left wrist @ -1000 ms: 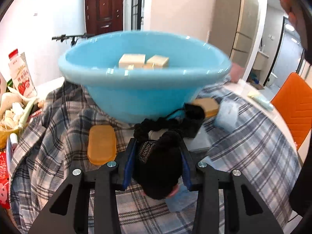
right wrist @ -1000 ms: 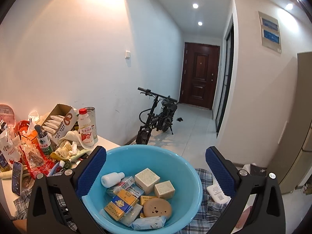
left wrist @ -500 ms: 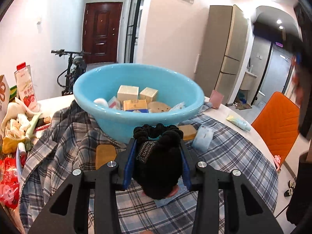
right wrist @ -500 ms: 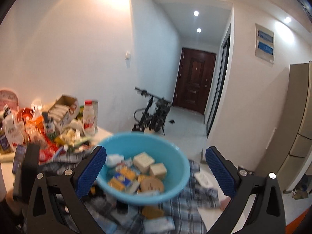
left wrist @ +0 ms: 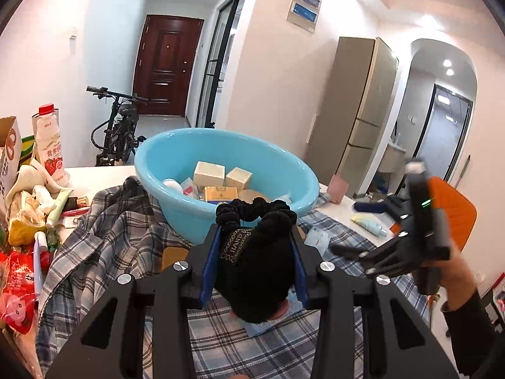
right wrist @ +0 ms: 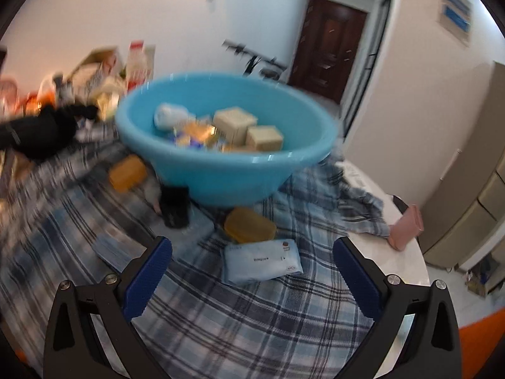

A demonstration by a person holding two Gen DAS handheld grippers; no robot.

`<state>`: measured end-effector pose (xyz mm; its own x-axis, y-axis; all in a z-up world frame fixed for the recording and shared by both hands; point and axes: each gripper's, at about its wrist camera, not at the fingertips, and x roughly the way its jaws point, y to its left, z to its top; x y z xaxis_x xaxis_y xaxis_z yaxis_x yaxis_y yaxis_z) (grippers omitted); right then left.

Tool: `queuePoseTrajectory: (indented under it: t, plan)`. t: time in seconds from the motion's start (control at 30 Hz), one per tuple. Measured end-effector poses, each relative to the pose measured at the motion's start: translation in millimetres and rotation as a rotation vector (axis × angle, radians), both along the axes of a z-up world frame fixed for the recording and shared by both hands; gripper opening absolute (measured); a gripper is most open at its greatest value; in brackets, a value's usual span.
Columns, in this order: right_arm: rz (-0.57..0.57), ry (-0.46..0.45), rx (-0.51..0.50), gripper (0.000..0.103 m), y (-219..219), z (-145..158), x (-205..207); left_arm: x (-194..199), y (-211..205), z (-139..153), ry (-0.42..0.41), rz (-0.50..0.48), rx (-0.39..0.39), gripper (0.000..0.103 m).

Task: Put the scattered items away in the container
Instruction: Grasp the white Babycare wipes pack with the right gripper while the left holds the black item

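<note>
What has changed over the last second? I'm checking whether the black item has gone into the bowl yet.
The left gripper has lifted and backed off, still shut on the black fabric bundle, not yet in the light blue plastic basin. The open right gripper swung from above the basin down toward the plaid cloth, near the pale blue wipes packet. The basin's contents are unchanged.

"HARD" is read on the label of the black hair accessory (left wrist: 252,252); Chinese characters are printed on the far-left milk bottle (left wrist: 49,145).
</note>
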<state>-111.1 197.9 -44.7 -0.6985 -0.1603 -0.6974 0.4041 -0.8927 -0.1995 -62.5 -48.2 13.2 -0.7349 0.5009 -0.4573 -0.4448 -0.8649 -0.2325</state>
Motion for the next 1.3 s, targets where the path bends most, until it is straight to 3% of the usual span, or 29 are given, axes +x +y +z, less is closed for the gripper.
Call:
queuePoseTrajectory:
  t: [0.23,0.47,0.57,0.73,0.97,1.3]
  plan:
    - [0.056,-0.130,0.081,0.103,-5.1,-47.6,-40.5,-3.3,-5.1,-1.5,-0.004,0.026,0.009,0.039]
    - [0.017,-0.192,0.055,0.103,4.5,-68.5,-57.2,-6.6,-5.9,-4.5,-0.019,0.041,0.000,0.039]
    - [0.000,-0.202,0.069,0.085,6.6,-71.3,-58.8,-7.2,-4.0,-6.6,-0.024,0.047,-0.014,0.039]
    - [-0.010,-0.205,0.064,0.082,11.1,-70.5,-54.9,-7.2,-3.0,-7.2,-0.024,0.048,-0.013,0.039]
    - [-0.017,-0.141,0.033,0.081,13.9,-41.5,-39.7,-9.4,-0.8,-7.1,-0.016,0.041,-0.015,0.039]
    - [0.035,0.016,-0.013,0.081,3.3,37.0,-4.1,-3.4,2.0,13.3,0.016,0.062,-0.045,0.039]
